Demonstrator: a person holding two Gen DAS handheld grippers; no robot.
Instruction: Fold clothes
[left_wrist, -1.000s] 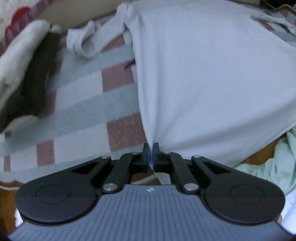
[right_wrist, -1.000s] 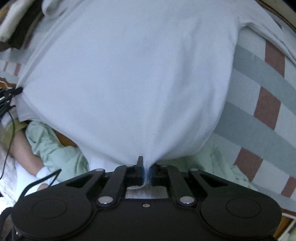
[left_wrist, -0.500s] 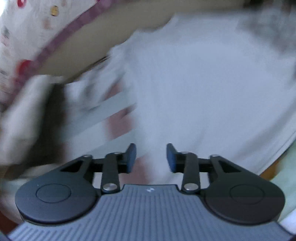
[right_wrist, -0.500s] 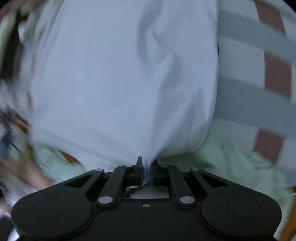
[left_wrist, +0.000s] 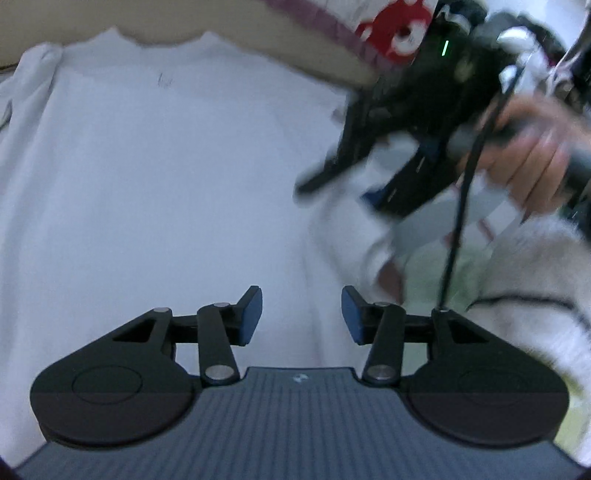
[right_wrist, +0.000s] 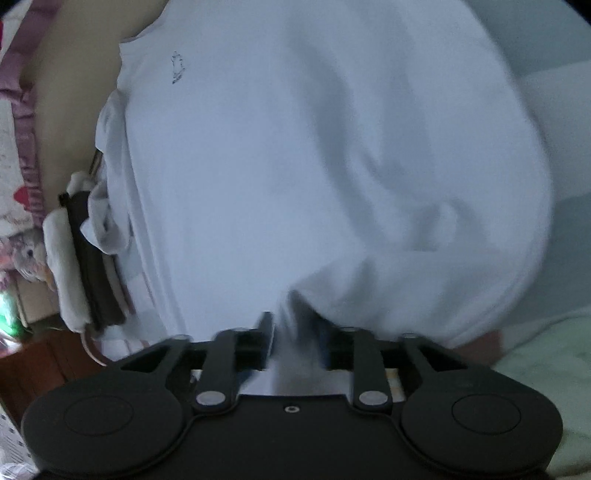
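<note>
white shirt (left_wrist: 155, 177): soft matt knit cloth, smooth, with a small dark print near the neck; we note loose creases in the right wrist view. left gripper (left_wrist: 301, 319): matt black plastic arms, bright metal pivot pins, blue pads (left_wrist: 253, 314) that look rubbery, and a grey ribbed body of dull finish. right gripper (right_wrist: 295, 343): the same matt black plastic and metal pins, blurred at the jaws. bed cover (right_wrist: 554, 110): woven cloth, flat grey bands. pale green garment (right_wrist: 546, 373): thin matt cloth. fleecy white sleeve (left_wrist: 535, 266): rough, fuzzy pile.
</note>
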